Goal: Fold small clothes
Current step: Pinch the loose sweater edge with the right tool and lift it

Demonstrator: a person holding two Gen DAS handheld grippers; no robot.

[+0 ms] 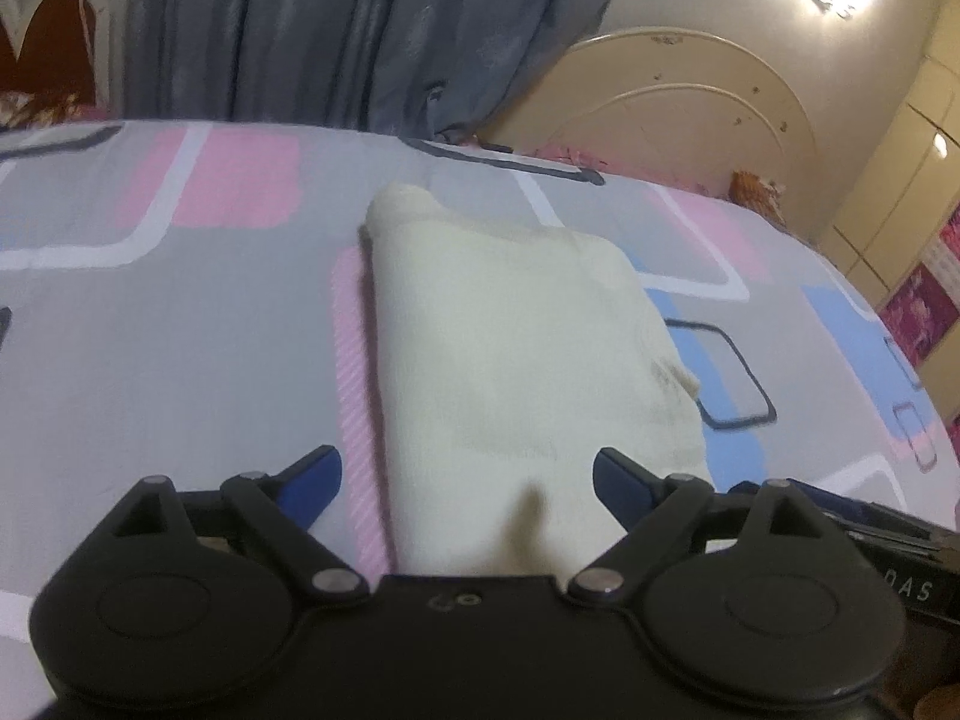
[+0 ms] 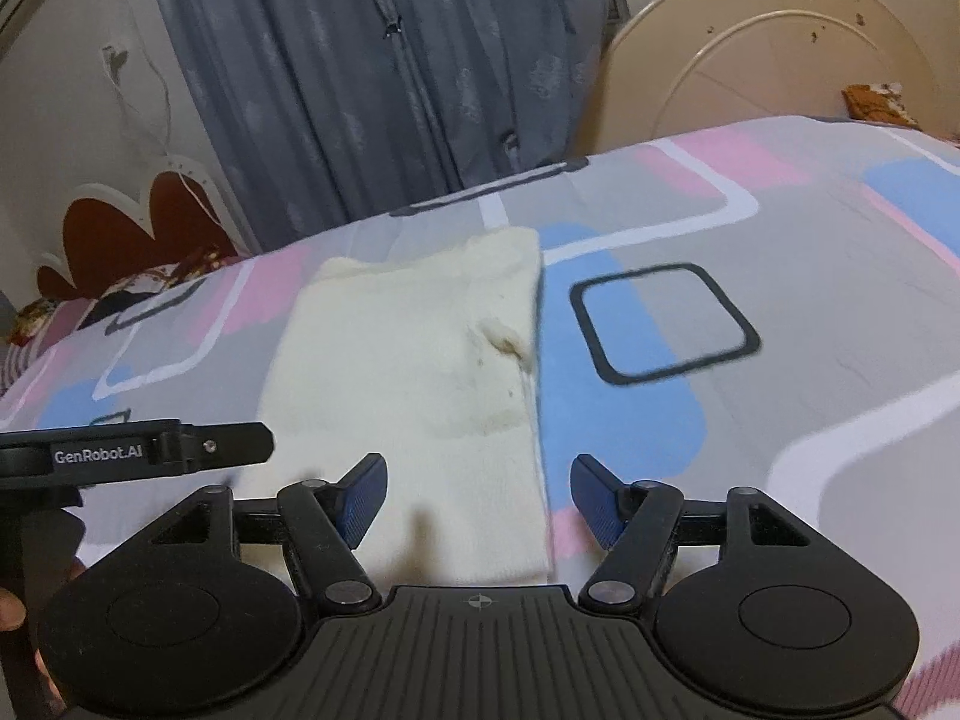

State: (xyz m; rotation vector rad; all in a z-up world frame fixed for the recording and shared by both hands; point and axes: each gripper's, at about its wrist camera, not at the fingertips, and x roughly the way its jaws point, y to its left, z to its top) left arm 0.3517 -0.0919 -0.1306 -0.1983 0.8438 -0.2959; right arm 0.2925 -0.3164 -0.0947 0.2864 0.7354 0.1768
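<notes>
The fold in hand looks finished, or close to it: a cream garment (image 1: 510,348) lies on the patterned bedsheet (image 1: 180,330) as a compact oblong, and neither tool has hold of it. The left gripper (image 1: 465,483) stands wide open, its blue pads apart over the near end of the cloth with nothing pinched between them. The right gripper (image 2: 477,498) is also parted, though less widely, and empty; the garment's near right edge runs between its fingers, but the pads do not press on it.

Relative to the garment, the grey curtain (image 2: 372,90) hangs beyond its far end and the cream headboard (image 1: 690,114) rises beyond its far right corner. A dark-outlined square printed on the sheet (image 2: 663,321) sits just beside the garment's right edge.

The cloth itself looks soft and knit-like, layered at least double, with straight long sides. The far end is uneven, one corner standing higher than the other, and a small flap pokes out along the right side (there also seem to be faint brownish marks near it, though blur makes this uncertain).

The next move, I judge, calls either for one more fold, far end brought to near, or for tucking that flap and smoothing the top.
</notes>
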